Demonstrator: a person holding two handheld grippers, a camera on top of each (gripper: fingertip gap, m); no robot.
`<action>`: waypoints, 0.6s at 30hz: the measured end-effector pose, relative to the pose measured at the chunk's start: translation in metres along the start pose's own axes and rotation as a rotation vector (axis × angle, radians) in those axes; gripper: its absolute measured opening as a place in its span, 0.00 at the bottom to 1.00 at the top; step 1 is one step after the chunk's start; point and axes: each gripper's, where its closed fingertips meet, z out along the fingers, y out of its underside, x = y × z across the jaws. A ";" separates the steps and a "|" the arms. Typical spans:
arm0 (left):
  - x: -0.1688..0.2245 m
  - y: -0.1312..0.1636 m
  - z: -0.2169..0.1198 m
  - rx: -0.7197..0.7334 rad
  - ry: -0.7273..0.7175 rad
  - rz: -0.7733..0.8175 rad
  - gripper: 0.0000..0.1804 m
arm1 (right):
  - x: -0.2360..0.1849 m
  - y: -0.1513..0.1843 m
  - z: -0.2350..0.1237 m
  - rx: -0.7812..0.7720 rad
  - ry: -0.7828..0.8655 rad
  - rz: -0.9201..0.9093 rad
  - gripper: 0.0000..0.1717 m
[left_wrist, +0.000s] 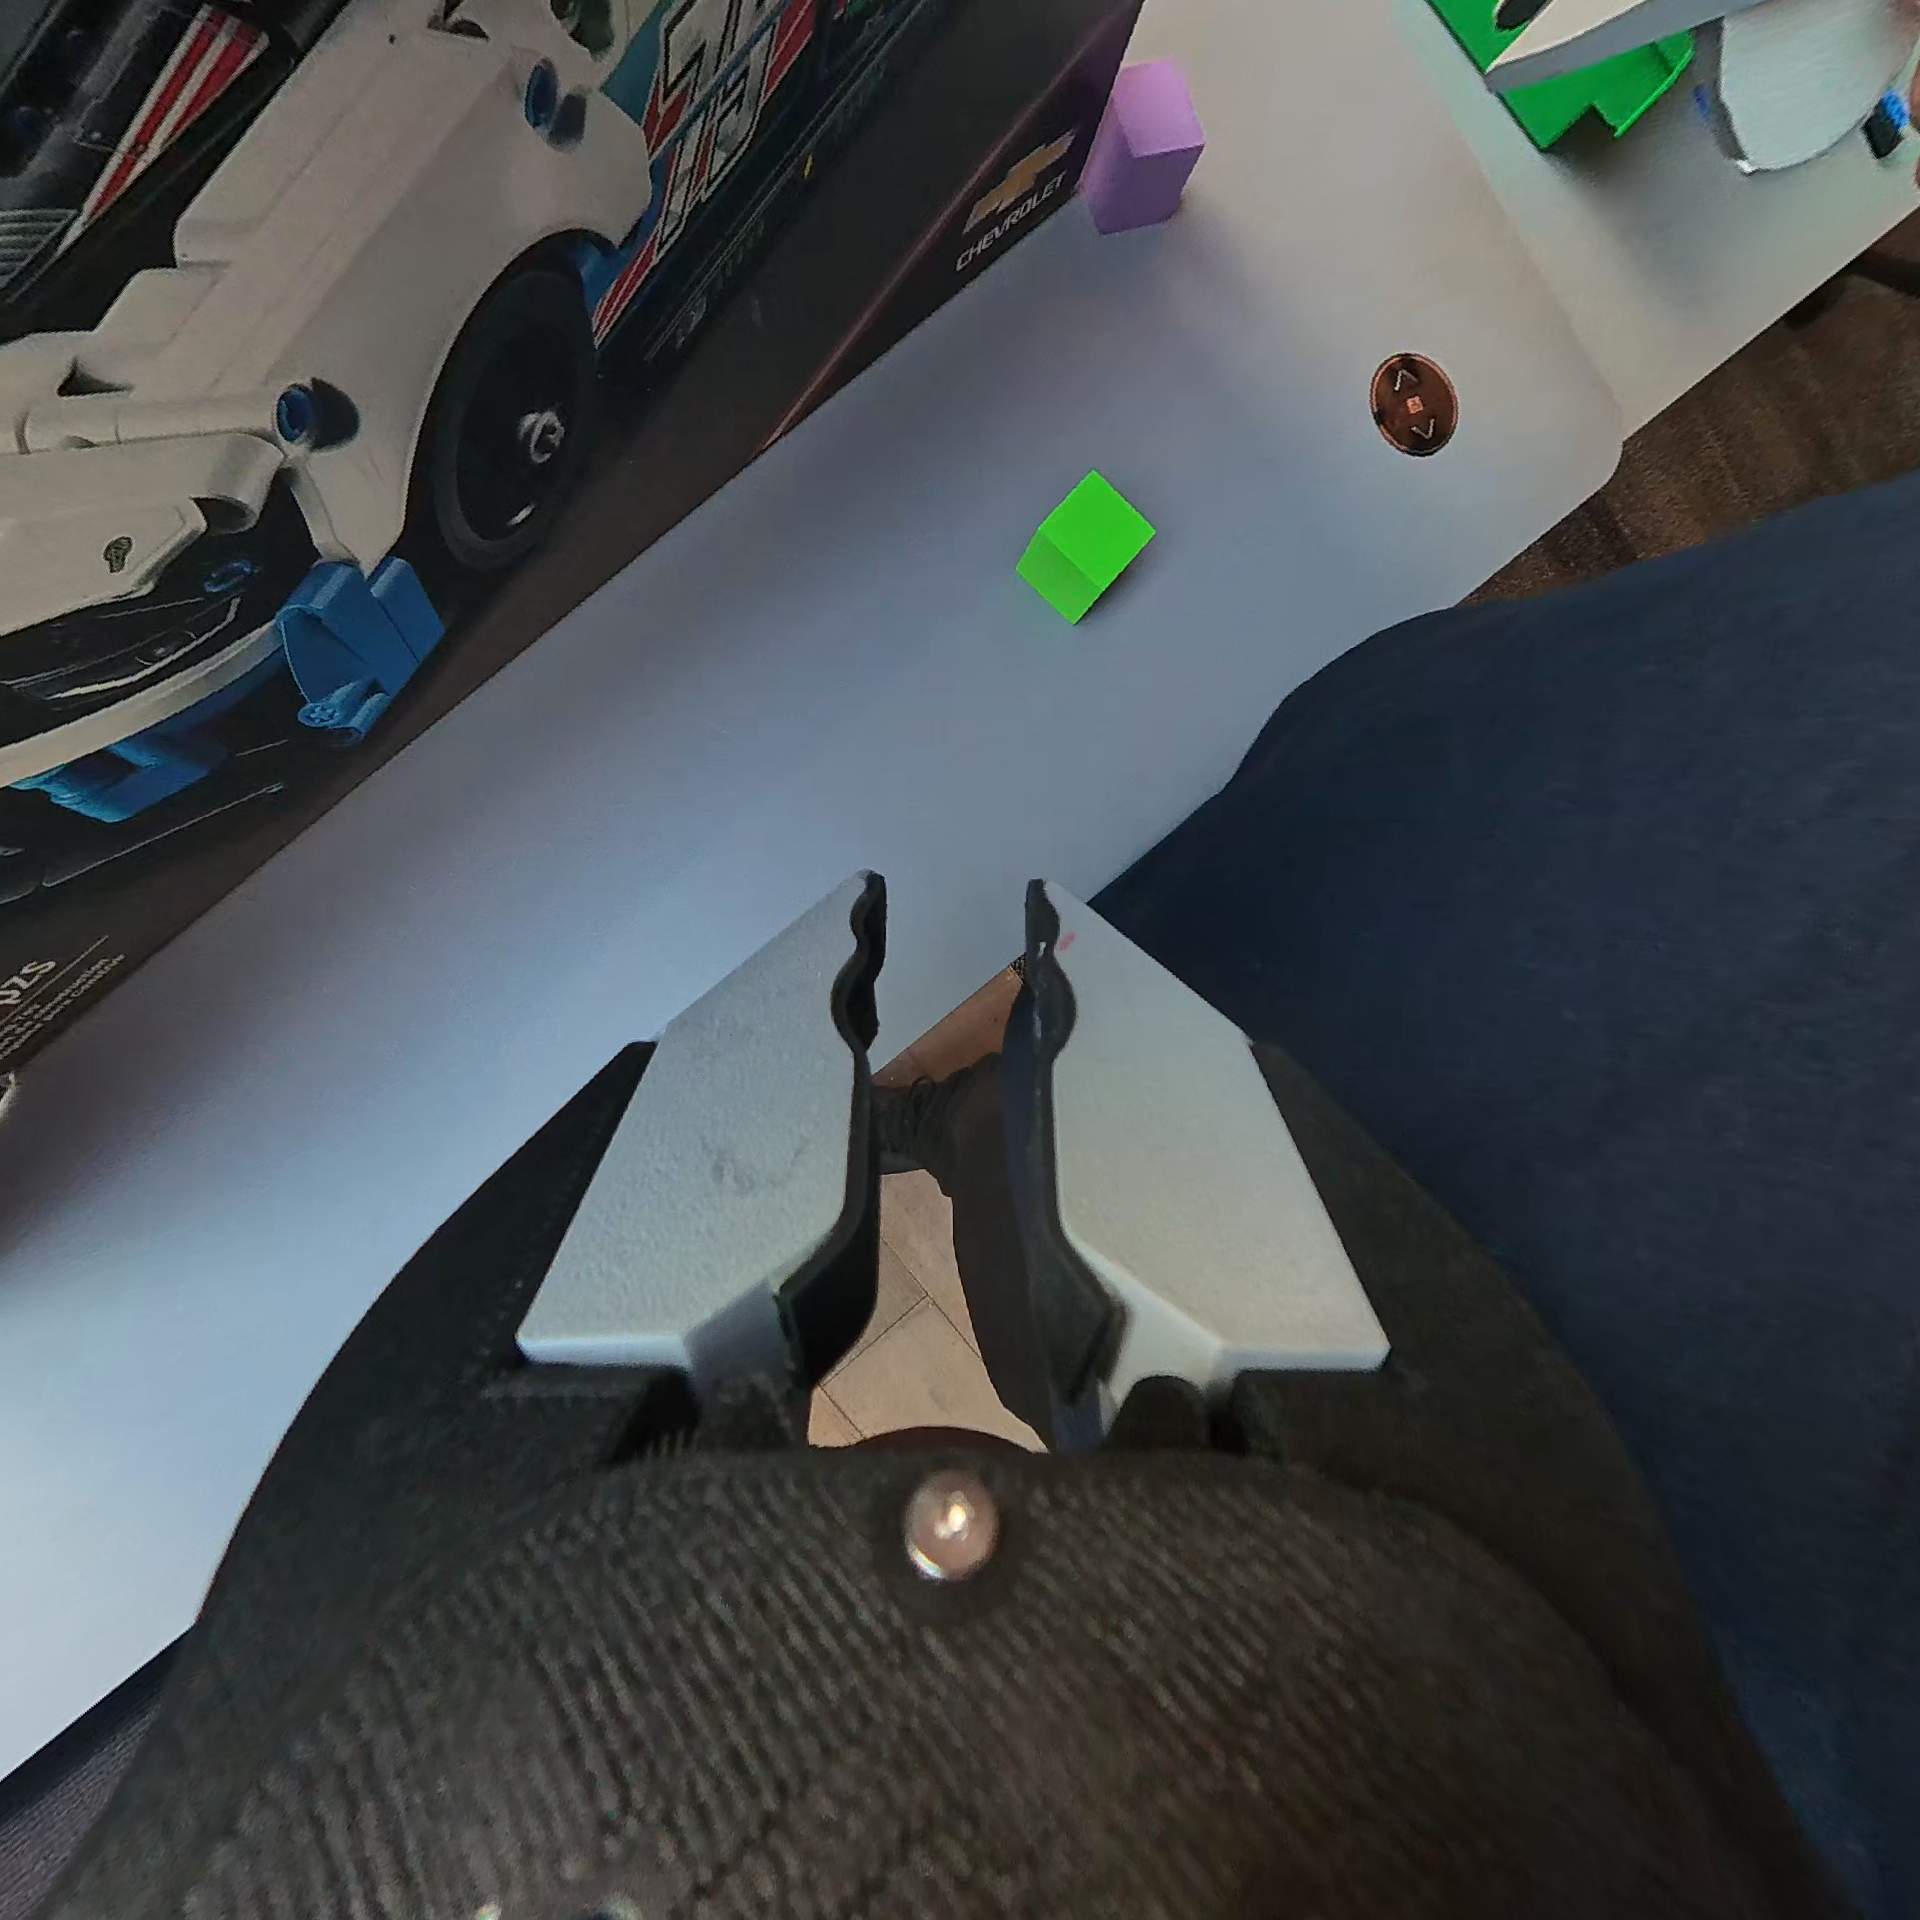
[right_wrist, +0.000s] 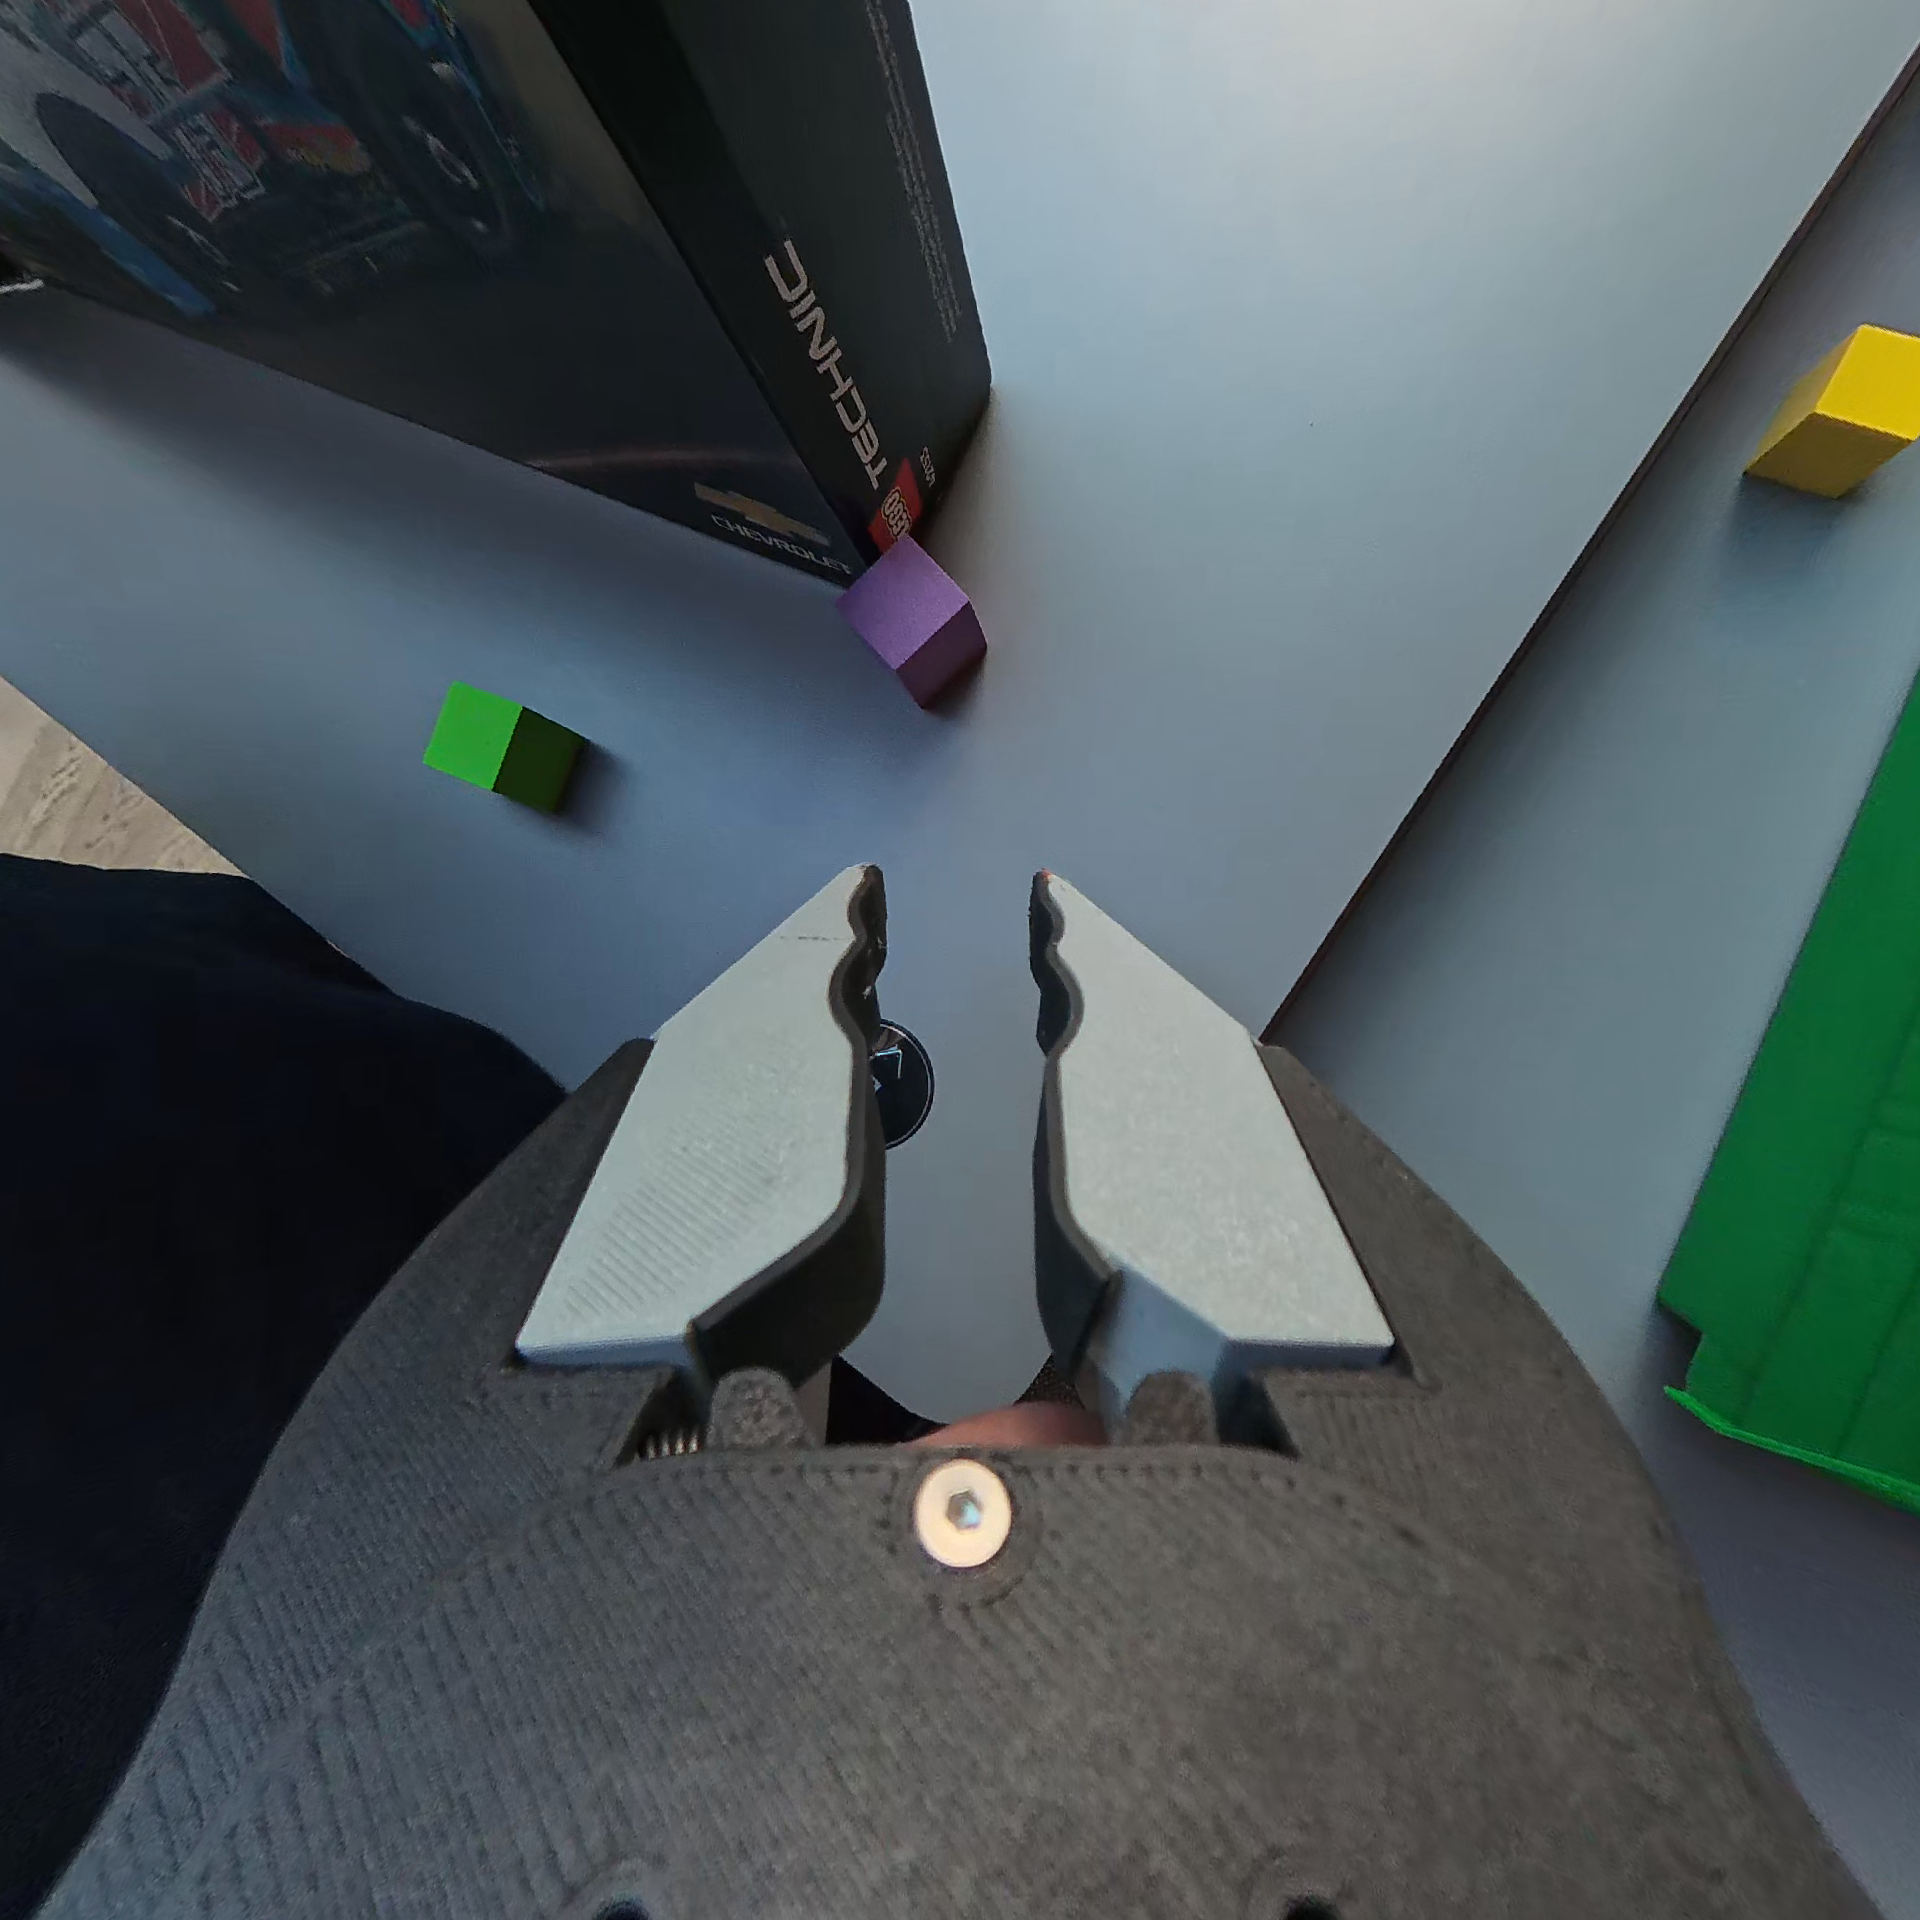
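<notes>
My left gripper (left_wrist: 956, 888) is open and empty above the near edge of the grey table (left_wrist: 727, 727). A green cube (left_wrist: 1084, 545) lies ahead of it, and a purple block (left_wrist: 1141, 143) stands farther off by the corner of a large toy-car box (left_wrist: 364, 364). My right gripper (right_wrist: 958, 881) is open and empty above the table. The purple block (right_wrist: 912, 618) is ahead of it at the box corner (right_wrist: 852, 312). The green cube (right_wrist: 504, 745) lies to its left. A yellow block (right_wrist: 1844, 426) sits at the far right on a second table.
A round dark button panel is set in the table (left_wrist: 1411, 403) and shows between my right fingers (right_wrist: 902, 1081). A green tray (right_wrist: 1829, 1143) lies on the right table and shows far off in the left wrist view (left_wrist: 1579, 73). A person's dark-clothed body (left_wrist: 1558, 1039) is at the table edge. It is some 8 cm from my right tips to the purple block (right_wrist: 912, 618). The left camera catches it too, in the left wrist view (left_wrist: 1173, 107). Between my left fingertips and the green cube (left_wrist: 1084, 545) there is roughly 12 cm.
</notes>
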 end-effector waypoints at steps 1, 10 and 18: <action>0.000 0.000 0.000 0.002 0.000 -0.001 0.14 | 0.000 0.000 0.000 0.000 0.001 -0.003 0.15; -0.003 0.004 0.000 0.005 0.002 -0.013 0.14 | 0.000 0.001 -0.001 -0.013 0.010 -0.015 0.15; -0.008 0.001 0.000 0.022 0.001 -0.020 0.14 | 0.001 -0.003 -0.002 -0.014 0.023 -0.031 0.14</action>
